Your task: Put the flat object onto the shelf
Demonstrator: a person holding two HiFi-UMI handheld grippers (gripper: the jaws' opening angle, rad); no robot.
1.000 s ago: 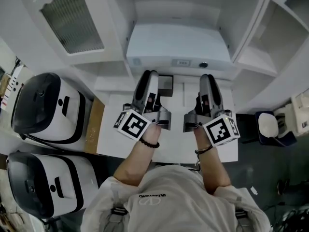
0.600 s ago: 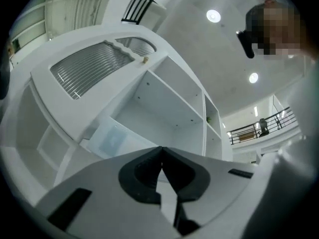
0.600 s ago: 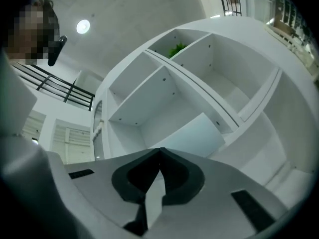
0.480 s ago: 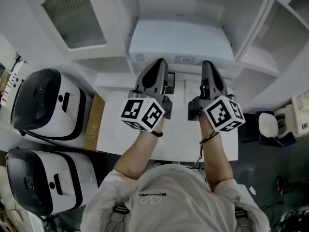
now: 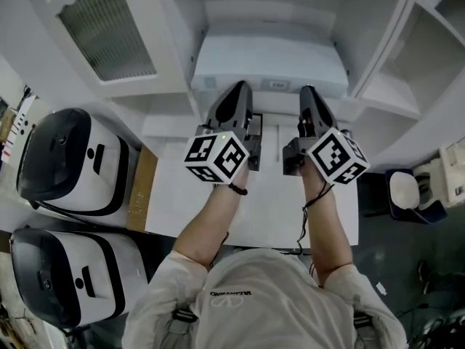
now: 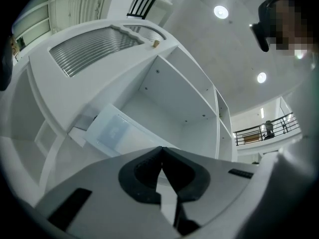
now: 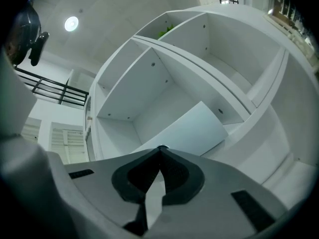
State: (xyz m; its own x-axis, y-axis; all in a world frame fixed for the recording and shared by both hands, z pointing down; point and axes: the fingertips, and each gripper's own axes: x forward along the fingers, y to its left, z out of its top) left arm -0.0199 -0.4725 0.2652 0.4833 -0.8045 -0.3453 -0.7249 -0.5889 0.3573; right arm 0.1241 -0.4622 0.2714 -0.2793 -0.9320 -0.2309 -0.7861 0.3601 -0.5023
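The flat object (image 5: 269,60), a pale white slab, lies flat inside the middle compt of the white shelf (image 5: 269,13), at 12 o'clock from your hands. Its near edge faces you & sits just at the compt's front lip. That edge carries a small label.

Your L tool (image 6: 162,149) is closed. In the left gripper view its dark pads meet at the tips w/ nothing btwn them. The tips sit right at the slab's near edge, L of centre. Whether they actually touch it can't be told.

Your R tool (image 7: 160,148) is closed too, pads together, nothing held. It points at the same edge, R of centre. The two tools run near-parallel, side by side, noses toward 12. Their marker cubes (image 5: 216,158) sit at the rear, toward you.

Under your forearms is a white worktop (image 5: 171,195), w/ a brown board (image 5: 143,187) along its 9 o'clock side. Further out at 9 stand two white-and-black appliances (image 5: 69,162), one behind the other. At 11 a cabinet door w/ a ribbed pane (image 5: 109,35) hangs open. At 1–2 o'clock, more open shelf compts.
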